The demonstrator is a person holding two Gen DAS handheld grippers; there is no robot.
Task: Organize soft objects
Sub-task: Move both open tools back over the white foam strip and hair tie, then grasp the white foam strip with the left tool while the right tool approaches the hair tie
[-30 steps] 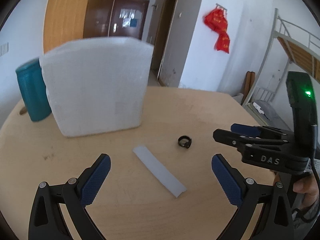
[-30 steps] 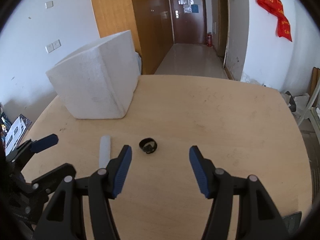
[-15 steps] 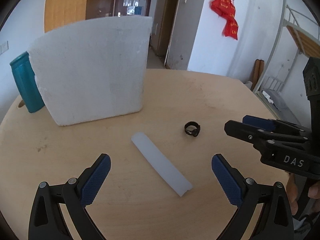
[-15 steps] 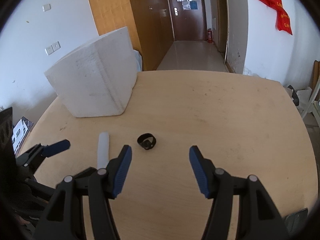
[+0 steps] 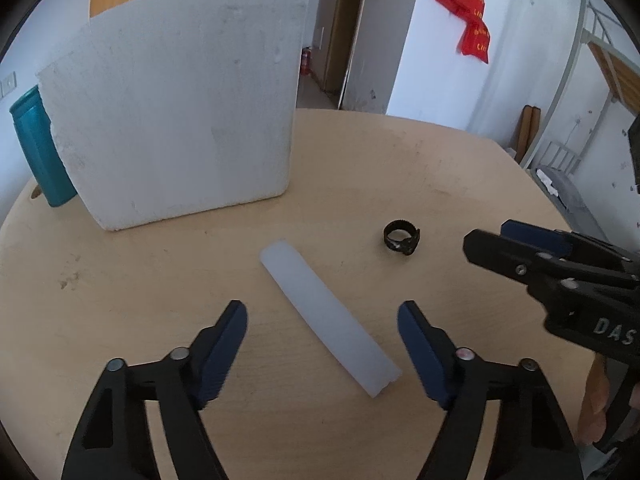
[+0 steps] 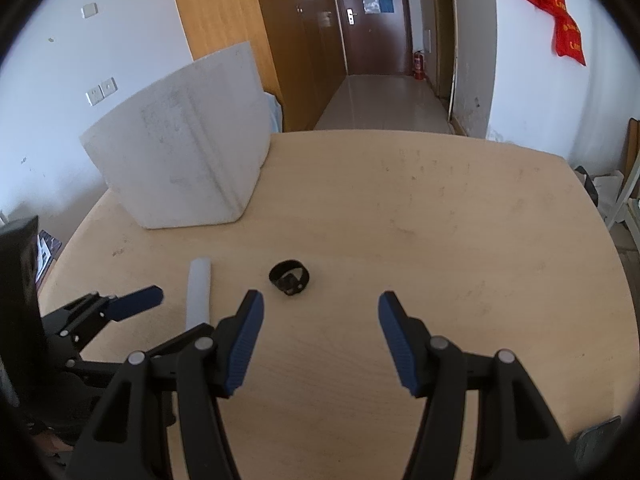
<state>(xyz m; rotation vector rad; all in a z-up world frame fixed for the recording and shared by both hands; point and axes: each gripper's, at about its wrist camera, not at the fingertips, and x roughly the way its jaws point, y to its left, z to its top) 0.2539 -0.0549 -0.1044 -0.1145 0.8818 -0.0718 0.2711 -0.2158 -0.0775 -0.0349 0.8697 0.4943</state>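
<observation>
Wooden table (image 5: 400, 184) bears white foam strip (image 5: 328, 316) between left tool's (image 5: 322, 344) closing jaws.

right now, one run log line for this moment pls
left gripper: open, jaws just closing around white foam strip, no contact | right gripper: open, empty, near black ring | foam box: on table

A round, pale wooden table (image 5: 400, 168) with light scuffs carries four things. A big white foam block (image 5: 180, 108) stands at ten o'clock, with a teal container (image 5: 36, 152) beside it at nine. A white foam strip (image 5: 328, 316) lies near centre, and a small black band (image 5: 401, 237) at two o'clock.
</observation>
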